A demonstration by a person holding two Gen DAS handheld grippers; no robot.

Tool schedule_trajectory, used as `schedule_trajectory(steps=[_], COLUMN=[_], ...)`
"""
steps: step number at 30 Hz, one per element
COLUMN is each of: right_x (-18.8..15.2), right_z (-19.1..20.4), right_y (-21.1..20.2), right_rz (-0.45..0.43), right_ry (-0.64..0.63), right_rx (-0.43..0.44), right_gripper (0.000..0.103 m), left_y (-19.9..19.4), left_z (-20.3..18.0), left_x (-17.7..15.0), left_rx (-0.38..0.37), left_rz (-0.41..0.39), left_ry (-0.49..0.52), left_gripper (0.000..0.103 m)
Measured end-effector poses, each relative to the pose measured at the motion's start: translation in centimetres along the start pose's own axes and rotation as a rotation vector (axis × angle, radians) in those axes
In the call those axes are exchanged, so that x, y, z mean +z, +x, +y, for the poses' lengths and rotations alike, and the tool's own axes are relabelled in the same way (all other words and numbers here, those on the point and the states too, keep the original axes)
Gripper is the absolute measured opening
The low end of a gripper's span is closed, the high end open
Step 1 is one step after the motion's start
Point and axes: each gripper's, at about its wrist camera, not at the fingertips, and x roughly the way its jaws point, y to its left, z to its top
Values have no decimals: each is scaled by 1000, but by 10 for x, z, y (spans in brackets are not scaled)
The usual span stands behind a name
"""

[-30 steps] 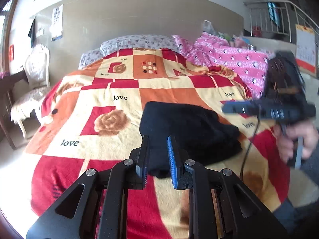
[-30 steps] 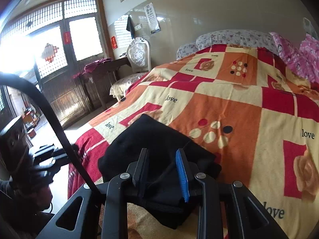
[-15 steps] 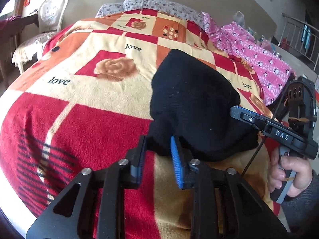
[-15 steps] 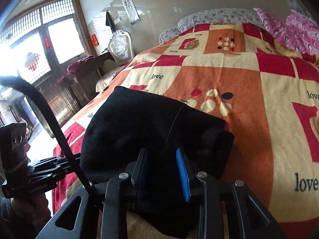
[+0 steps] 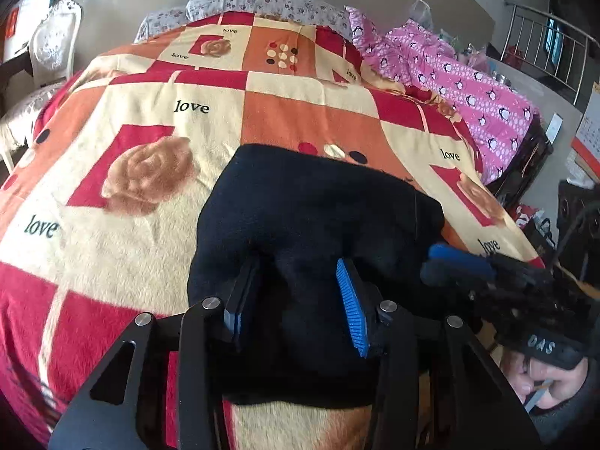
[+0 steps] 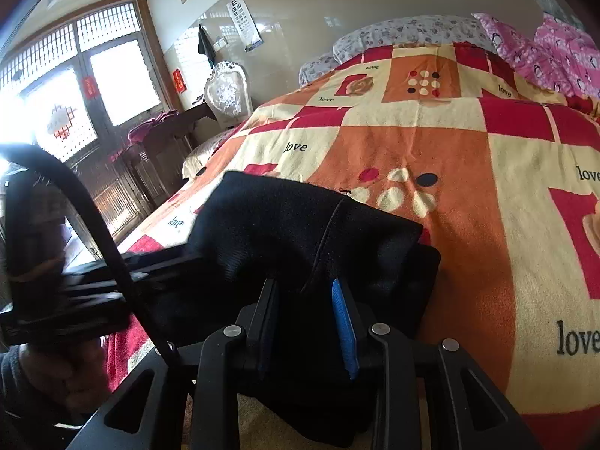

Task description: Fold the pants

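Observation:
The black pants (image 5: 311, 210) lie folded in a compact bundle on the patterned blanket (image 5: 123, 172); they also show in the right wrist view (image 6: 300, 225). My left gripper (image 5: 296, 277) is open, its fingers astride the near edge of the bundle, with cloth between the jaws. My right gripper (image 6: 303, 292) is open too, its fingers over the bundle's near edge from the other side. The right gripper also shows in the left wrist view (image 5: 461, 266) at the bundle's right edge.
The bed carries a red, orange and cream blanket with pillows (image 5: 258, 3) at its head and a pink quilt (image 5: 468, 82) at the right. A white chair (image 6: 227, 93) and a dark table (image 6: 161, 138) stand by the bed's left side.
Both grippers have moved forward and down onto the near edge of the pants. The left gripper's jaws have opened wider. The pants bundle lies as before.

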Motion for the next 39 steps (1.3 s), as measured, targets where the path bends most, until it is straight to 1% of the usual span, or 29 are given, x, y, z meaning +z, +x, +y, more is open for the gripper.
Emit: schedule_trajectory(steps=[2,3,6,8,9,11,12,13,15,16,18,19,20,21,24,26,29,31,33,34,36,38,39], right_x=[0,-1,0,0,-1,0,-1,-1,-1,-1,-1,-1,-1,-1,-2,-2,0,6,17,25,40,52,54], right_z=[0,0,-3,-4,-4,-4,-4,-4,-4,-4,-4,-4,-4,-4,-5,-5,-8,-12,-17,-18,-16,-14,-15], right_y=[-1,-1,-2,-2,-2,-2,-2,-2,-2,-2,-2,-2,-2,-2,-2,-1,-5,-14,-25,-26,-20,-1,13], right_rz=[-4,-6,-10,-12,-13,-14,-15,-15,-15,-15,-15,-16,-16,-17,-17,-16,-19,-45,-93,-101,-79,-15,38], right_ry=[3,5,19,21,21,20,20,20,21,21,23,25,26,28,32,36,50,77,87,80,47,-9,-30], right_rx=[-2,0,11,16,15,15,16,17,18,17,20,22,23,24,32,37,51,45,38,29,5,-15,-27], right_gripper=[29,29,29,29,29,29,29,29,29,29,29,29,29,29,29,29,29,29,30,30,30,30,30], left_y=[8,10,4,-9,-19,-37,-43,-43,-26,-11,28,41,40,40,45,49,48,48,49,49,49,49,49], left_z=[6,8,4,6,5,1,0,-2,-1,3,15,18,18,19,30,30,27,29,31,31,29,28,28], left_x=[16,19,17,17,20,30,37,46,64,70,70,64,58,55,55,56,54,52,53,53,53,52,52], left_rx=[-25,-29,-25,-40,-49,-94,-109,-106,-69,-68,-45,-37,-37,-40,-64,-45,-27,-39,-47,-46,-39,-36,-35], left_rz=[64,74,56,25,-10,-95,-122,-126,-86,-32,117,149,110,92,86,76,48,32,34,34,32,29,27], left_ry=[-60,-66,-6,2,1,9,20,34,33,16,-26,-18,11,26,-25,-18,-9,-17,-26,-24,-17,-15,-13], left_gripper=[42,42,43,42,42,42,42,42,42,42,42,43,44,44,44,47,47,47,47,47,47,47,47])
